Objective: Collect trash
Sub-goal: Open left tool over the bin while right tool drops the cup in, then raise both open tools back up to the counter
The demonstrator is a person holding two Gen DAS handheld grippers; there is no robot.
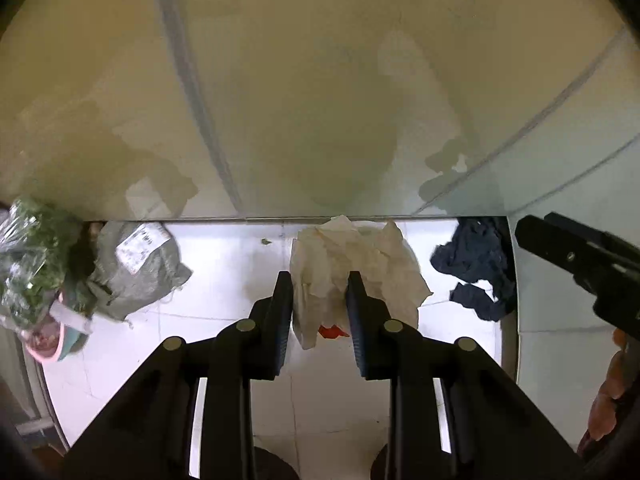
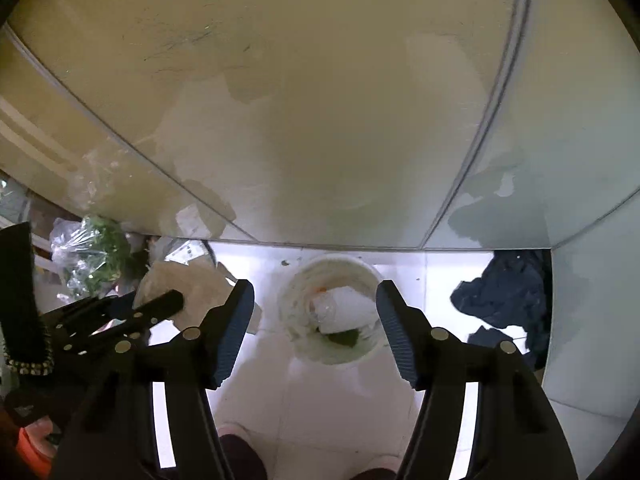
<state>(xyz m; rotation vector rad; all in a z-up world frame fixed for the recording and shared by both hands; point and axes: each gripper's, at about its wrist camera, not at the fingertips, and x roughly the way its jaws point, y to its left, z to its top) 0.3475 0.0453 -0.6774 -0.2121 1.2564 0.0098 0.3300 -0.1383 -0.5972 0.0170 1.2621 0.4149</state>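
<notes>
A crumpled beige paper wrapper [image 1: 360,256] hangs over the white tiled floor with my left gripper [image 1: 320,278] shut on its lower part; something red [image 1: 330,332] shows under it. In the right wrist view the same wrapper [image 2: 180,280] sits at the left gripper [image 2: 168,304], to the left of my right fingers. My right gripper [image 2: 316,286] stands open with nothing between its pads, above a white bin [image 2: 370,274] that holds clear plastic and a green scrap. From the left wrist view the right gripper [image 1: 536,232] shows at the right edge.
A dark blue cloth [image 2: 508,296] lies on the floor at the right by a wall corner. At the left lie a grey parcel bag [image 1: 136,268], bagged greens [image 1: 32,256] and a pink bowl [image 1: 48,344]. Glossy wall panels [image 1: 320,100] close the far side. A person's slippers [image 2: 236,436] stand below.
</notes>
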